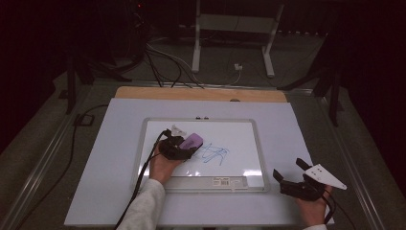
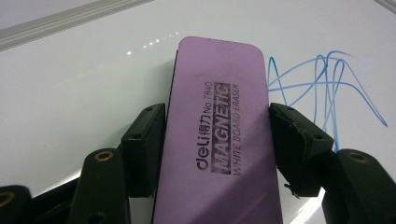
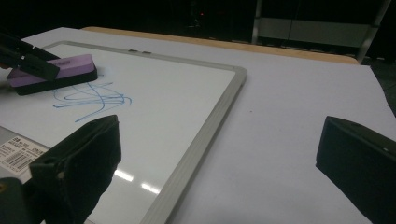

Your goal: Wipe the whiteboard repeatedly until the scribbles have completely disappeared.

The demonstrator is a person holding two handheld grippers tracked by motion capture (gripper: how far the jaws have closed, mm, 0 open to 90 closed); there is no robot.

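The left gripper (image 2: 217, 144) clamps the purple eraser (image 2: 219, 135) on the whiteboard (image 1: 239, 134), beside the blue scribble (image 2: 322, 88); its near end is cut off. The right gripper (image 1: 293, 175), jaws apart, rests off-board.

Black grippers (image 1: 178, 146) with brass-coloured screws, trailing cables; pale sleeve (image 1: 143, 206).

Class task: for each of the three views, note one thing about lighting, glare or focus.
High view: dark surroundings, a glare patch on the rectangular white board. Left gripper view: the purple block eraser sharp, small glints above it. Right gripper view: glare streaks near the frame, close black tongs blurred.
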